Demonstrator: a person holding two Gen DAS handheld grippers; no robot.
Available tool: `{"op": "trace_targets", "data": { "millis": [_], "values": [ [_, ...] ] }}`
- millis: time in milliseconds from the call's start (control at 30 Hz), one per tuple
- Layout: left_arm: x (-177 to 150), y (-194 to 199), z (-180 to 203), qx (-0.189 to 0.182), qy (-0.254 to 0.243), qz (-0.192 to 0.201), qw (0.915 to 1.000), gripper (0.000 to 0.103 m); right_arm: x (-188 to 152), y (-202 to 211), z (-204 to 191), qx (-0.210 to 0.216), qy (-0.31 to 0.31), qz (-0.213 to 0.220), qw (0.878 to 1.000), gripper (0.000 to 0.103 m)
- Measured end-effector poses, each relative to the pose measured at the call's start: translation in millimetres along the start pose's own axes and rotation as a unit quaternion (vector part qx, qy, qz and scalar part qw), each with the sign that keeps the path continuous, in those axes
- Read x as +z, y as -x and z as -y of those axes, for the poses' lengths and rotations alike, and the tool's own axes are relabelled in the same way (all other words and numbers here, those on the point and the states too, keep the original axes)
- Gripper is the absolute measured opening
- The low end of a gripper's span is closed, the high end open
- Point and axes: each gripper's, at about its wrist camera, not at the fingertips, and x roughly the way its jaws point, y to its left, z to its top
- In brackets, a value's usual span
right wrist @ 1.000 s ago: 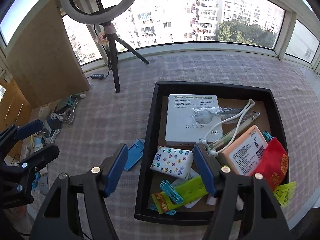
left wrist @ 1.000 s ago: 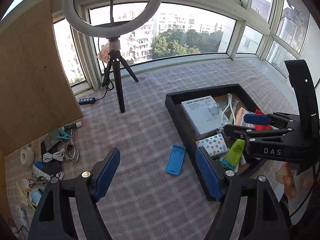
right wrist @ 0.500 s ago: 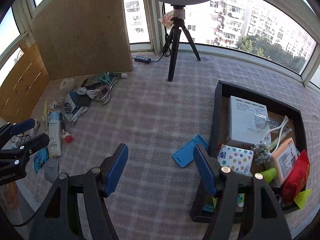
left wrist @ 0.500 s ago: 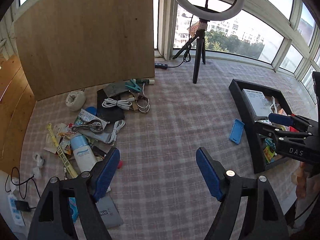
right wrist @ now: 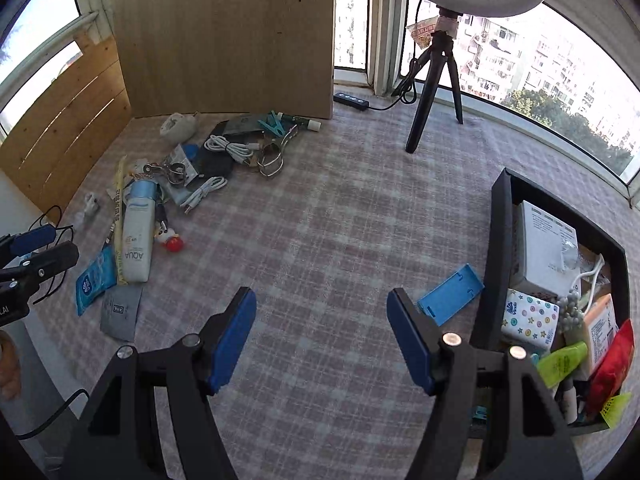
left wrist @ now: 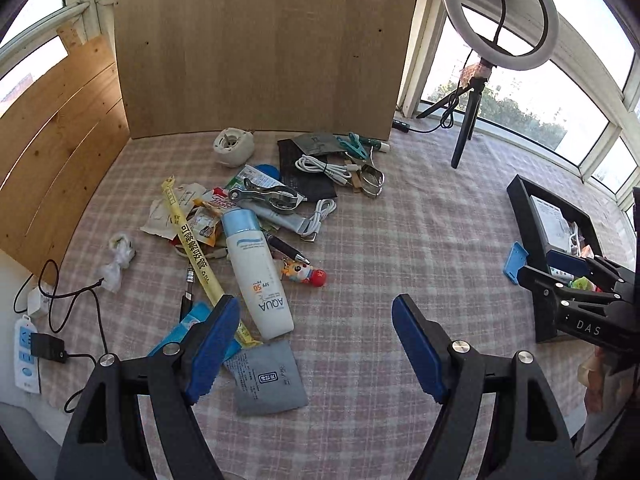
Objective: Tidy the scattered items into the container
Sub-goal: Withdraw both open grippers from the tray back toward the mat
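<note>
A pile of scattered items lies on the checked cloth: a white AQUA bottle (left wrist: 258, 276), a yellow strip packet (left wrist: 192, 248), a grey pouch (left wrist: 268, 378), a small toy figure (left wrist: 304, 273), white cables (left wrist: 326, 168) and metal tongs (left wrist: 268, 197). My left gripper (left wrist: 316, 344) is open and empty, just right of the bottle's lower end. The black tray (right wrist: 498, 240) at the right holds several items. A blue holder (right wrist: 450, 294) lies beside the tray. My right gripper (right wrist: 322, 338) is open and empty over bare cloth left of the blue holder.
A ring light on a tripod (right wrist: 434, 80) stands at the back. A wooden board (left wrist: 260, 48) leans behind the pile. A power strip and black cords (left wrist: 28, 344) lie at the left edge. A second power strip (right wrist: 352, 101) lies near the window.
Both grippers have swung left, away from the tray. The scattered pile has come into full view and is now close under my left gripper. Both jaws stay open.
</note>
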Motion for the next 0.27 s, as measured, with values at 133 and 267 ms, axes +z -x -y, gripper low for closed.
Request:
{"op": "trace_targets", "data": {
  "millis": [133,267],
  "values": [
    [-1.4,1.1,-2.4,-0.009,0.007,0.002,0.9999,0.078,-1.1,-1.4,-1.1,-0.002,0.001,-0.002,1.000,0.067],
    [-2.5,1.4,-2.3,-0.010,0.008,0.006,0.9999,0.079,-2.1,-3.1,-1.8,-0.002,0.002,-0.004,1.000,0.067]
  ]
}}
